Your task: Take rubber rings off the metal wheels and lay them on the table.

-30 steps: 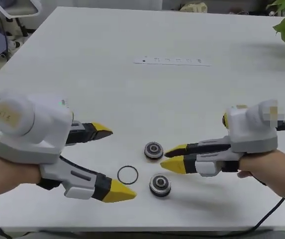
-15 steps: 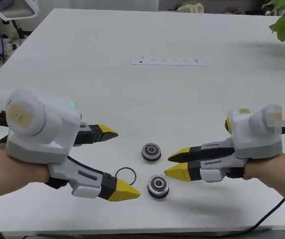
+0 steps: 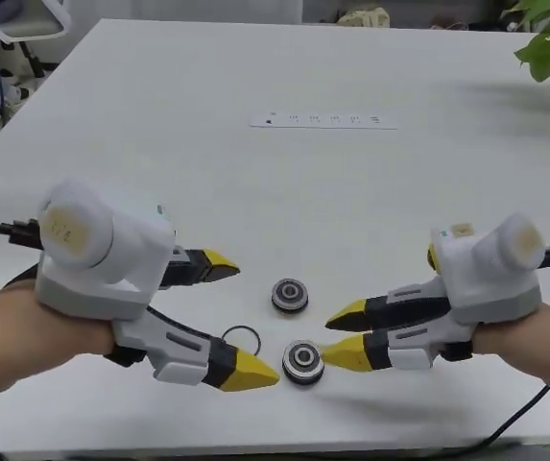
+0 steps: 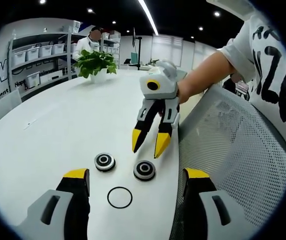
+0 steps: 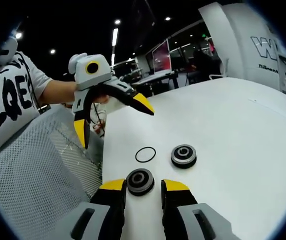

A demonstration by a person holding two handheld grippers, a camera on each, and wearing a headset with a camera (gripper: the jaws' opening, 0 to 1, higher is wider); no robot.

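- At the left of the tabletop (image 3: 351,192), the left hand-held gripper (image 3: 244,320) is spread wide and holds nothing; its lower tip is near the front wheel.
- Between its jaws lies one loose ring (image 3: 243,330), flat on the tabletop and partly hidden by the lower jaw.
- Just right of the ring sit two wheels: the back wheel (image 3: 290,295) and the front wheel (image 3: 303,361), near each other but not touching. Which of them still wears rubber I cannot tell.
- At the right, the right hand-held gripper (image 3: 334,334) is open only narrowly and grips nothing; in its own view the jaws stand either side of the front wheel.
- Step in hand, as I judge it: one ring is off, and the front wheel is being approached for a grasp.
- The next move likely calls for the right jaws to pinch the wheel steady so the left tip can hook its ring.
- Against a second ago, both hand-held grippers have drawn in on the front wheel, the right tip from apart to just beside it; the left jaw now covers part of the ring. Wheels and ring keep their places.
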